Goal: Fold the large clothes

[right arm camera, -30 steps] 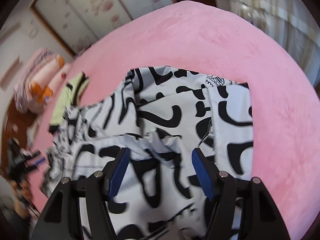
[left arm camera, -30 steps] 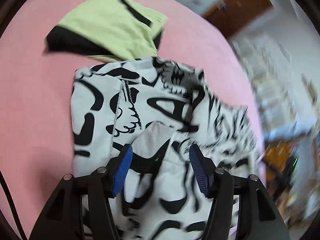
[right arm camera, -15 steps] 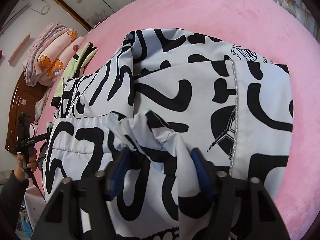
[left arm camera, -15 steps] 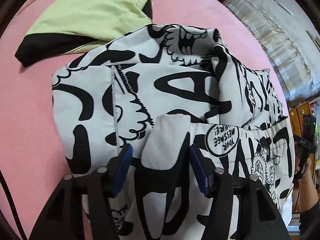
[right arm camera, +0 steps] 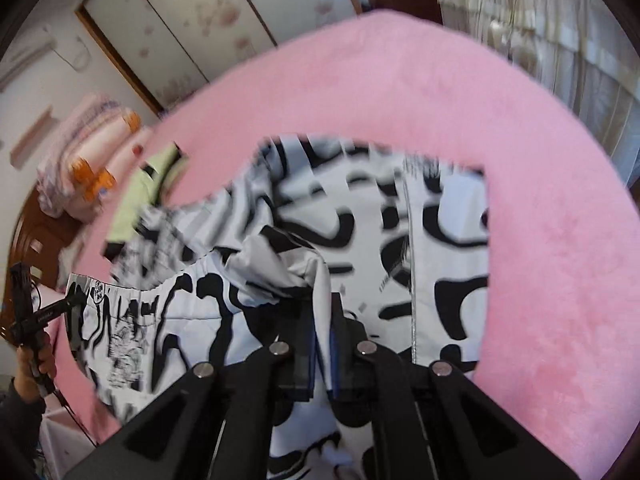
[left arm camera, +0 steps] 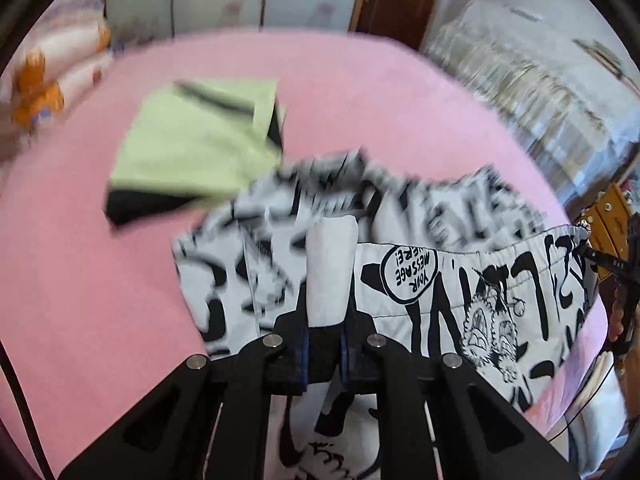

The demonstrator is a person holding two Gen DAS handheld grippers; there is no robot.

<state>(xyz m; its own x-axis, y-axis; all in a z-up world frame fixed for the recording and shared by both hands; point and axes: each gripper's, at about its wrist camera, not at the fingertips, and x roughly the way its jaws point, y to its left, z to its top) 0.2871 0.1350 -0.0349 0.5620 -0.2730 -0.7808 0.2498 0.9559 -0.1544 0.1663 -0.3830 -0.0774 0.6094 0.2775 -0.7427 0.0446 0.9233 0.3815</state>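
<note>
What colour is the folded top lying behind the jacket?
Light green with black trim, clearest in the left wrist view.

The right gripper [right arm camera: 322,334] has just been closing and now clamps a bunched fold of the black-and-white printed garment [right arm camera: 436,240] between its blue pads. The garment lies spread on the pink bed cover [right arm camera: 540,208], its far part blurred. At left, the garment's gathered edge stretches toward the left gripper [right arm camera: 74,312], held by a hand [right arm camera: 34,364]. A folded yellow-green garment [right arm camera: 140,196] lies beyond, touching the printed one. Rolled pink bedding [right arm camera: 88,160] sits farther back by the wardrobe doors [right arm camera: 180,28].
</note>
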